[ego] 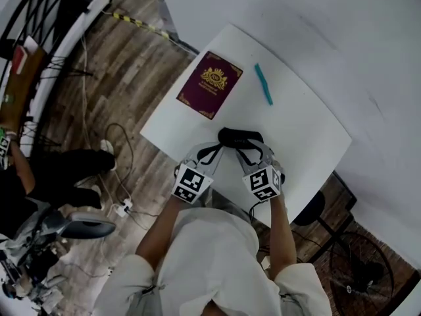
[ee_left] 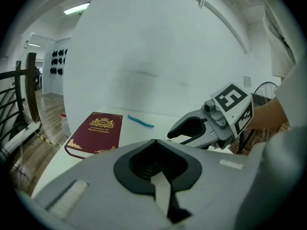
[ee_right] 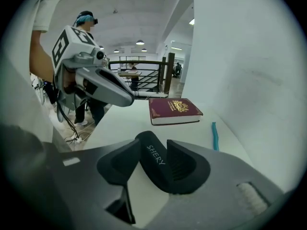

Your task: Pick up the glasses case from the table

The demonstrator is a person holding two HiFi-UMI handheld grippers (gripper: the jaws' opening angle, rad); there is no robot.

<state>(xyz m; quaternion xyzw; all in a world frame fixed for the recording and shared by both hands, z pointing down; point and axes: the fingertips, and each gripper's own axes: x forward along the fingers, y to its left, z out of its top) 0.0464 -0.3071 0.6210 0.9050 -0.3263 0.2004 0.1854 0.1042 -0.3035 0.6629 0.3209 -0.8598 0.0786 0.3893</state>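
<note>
Head view, table: white top (ego: 309,130), seen steeply from above.
Head view, glasses case: black, lying on the table near the edge closest to me (ego: 240,137).
Head view, my grippers: my left gripper (ego: 214,151) and my right gripper (ego: 251,153) both reach in at the case, one from each side, tips close together.
Head view, other things: a maroon book (ego: 210,83) with gold print lies flat farther out. A teal stick (ego: 264,83) lies just beside it, apart from the case.
Left gripper view, my jaws: narrow, the black pads meeting at the tips, nothing between them.
Left gripper view, surroundings: book and teal stick lie ahead on the table. My right gripper comes in from the right. The case does not show here.
Right gripper view, my jaws: standing apart, with one end of the glasses case lying aslant in the gap. I cannot see the pads clamping it.
Right gripper view, case: white lettering on its black shell, table under it.
Right gripper view, surroundings: my left gripper at upper left, book ahead, teal stick to the right.
</note>
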